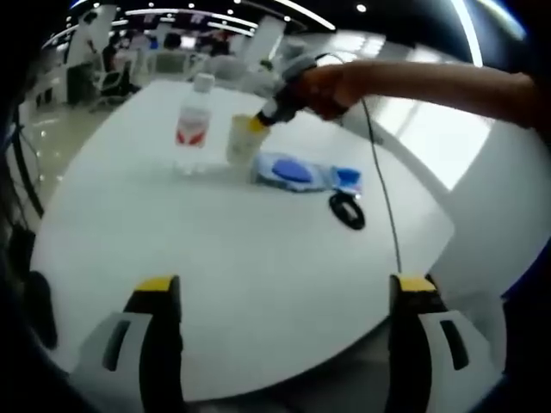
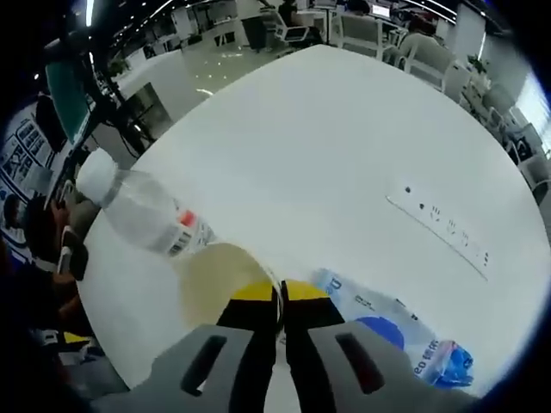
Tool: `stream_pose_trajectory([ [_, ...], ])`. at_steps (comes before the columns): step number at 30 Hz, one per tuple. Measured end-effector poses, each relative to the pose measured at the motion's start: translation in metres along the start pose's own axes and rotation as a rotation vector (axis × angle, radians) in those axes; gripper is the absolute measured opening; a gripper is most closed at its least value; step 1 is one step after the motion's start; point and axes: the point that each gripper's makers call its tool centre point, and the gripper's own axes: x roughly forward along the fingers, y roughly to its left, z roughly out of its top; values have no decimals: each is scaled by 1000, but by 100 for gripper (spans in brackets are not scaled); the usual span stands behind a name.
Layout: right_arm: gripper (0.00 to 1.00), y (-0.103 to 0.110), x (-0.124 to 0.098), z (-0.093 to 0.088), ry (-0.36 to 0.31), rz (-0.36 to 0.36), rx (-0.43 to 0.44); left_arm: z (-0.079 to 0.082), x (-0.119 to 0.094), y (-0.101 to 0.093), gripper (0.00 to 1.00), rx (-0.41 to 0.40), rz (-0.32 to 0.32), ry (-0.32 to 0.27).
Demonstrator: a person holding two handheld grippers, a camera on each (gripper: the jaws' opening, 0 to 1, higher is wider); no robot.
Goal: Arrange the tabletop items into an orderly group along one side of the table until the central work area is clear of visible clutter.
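You had one translucent yellowish plastic cup [image 2: 225, 280], its rim pinched by your right gripper [image 2: 280, 292], beside one clear plastic water bottle [image 2: 142, 209]; left gripper [image 1: 287, 284] spread.

A clear bottle [image 1: 193, 120], translucent cup [image 1: 242, 138], blue-white packet [image 1: 303, 172] and black ring [image 1: 347, 209] cluster on the white table [image 1: 241, 292].

On the round white table [image 1: 241, 284], the clear plastic water bottle [image 1: 193, 125] is standing just left of the translucent cup [image 1: 242, 142]; the blue-printed plastic packet [image 1: 303, 173] is lying right of the cup, the black ring [image 1: 347, 210] sitting nearer, beside the packet.
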Motion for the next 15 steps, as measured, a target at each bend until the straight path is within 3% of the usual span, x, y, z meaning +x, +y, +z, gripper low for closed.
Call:
stream_pose_trajectory([
  [15, 1, -8, 15, -9, 30, -10, 45, -2, 0, -1, 98, -6, 2, 5],
])
